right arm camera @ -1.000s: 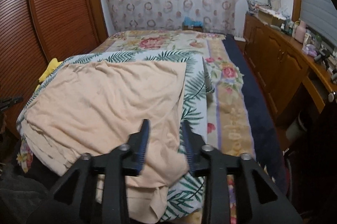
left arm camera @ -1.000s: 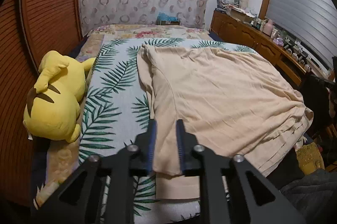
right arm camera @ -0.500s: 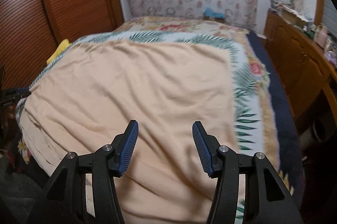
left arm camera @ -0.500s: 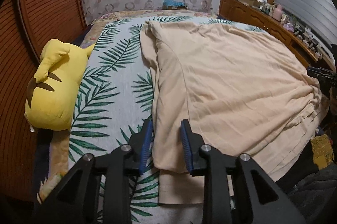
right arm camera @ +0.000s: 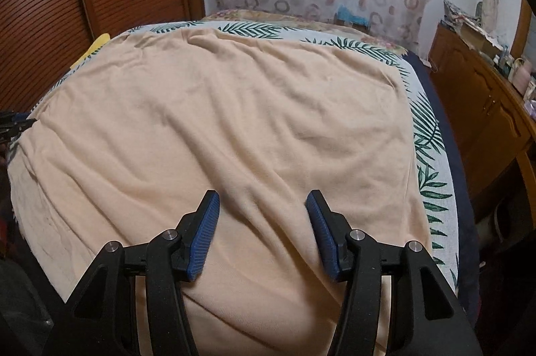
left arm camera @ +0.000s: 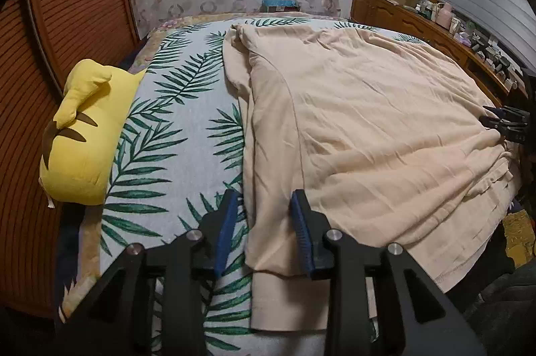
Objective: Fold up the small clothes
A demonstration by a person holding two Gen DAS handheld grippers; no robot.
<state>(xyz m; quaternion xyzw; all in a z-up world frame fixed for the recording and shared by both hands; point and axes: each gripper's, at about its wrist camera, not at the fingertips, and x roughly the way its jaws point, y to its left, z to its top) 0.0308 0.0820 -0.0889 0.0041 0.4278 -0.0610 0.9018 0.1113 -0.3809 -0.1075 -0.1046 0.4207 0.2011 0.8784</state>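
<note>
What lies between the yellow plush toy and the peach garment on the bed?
Only bare leaf-print bedspread separates the yellow plush toy from the peach cotton garment; the left wrist view shows it.

The peach garment's (right arm camera: 234, 128) near hem is cut off; dresser clutter (left arm camera: 469, 27) is unreadable.

Right tongs (right arm camera: 261, 222) stand open over the peach garment (right arm camera: 234, 121) spread on the leaf-print bedspread (right arm camera: 428, 155).

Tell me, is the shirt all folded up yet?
Not yet. The peach shirt lies spread on the leafy bedspread, with one side already folded in along its left edge. The left gripper is opening over that folded edge; the right gripper stands open above the cloth. Neither grips it. The remaining folds are left.
</note>
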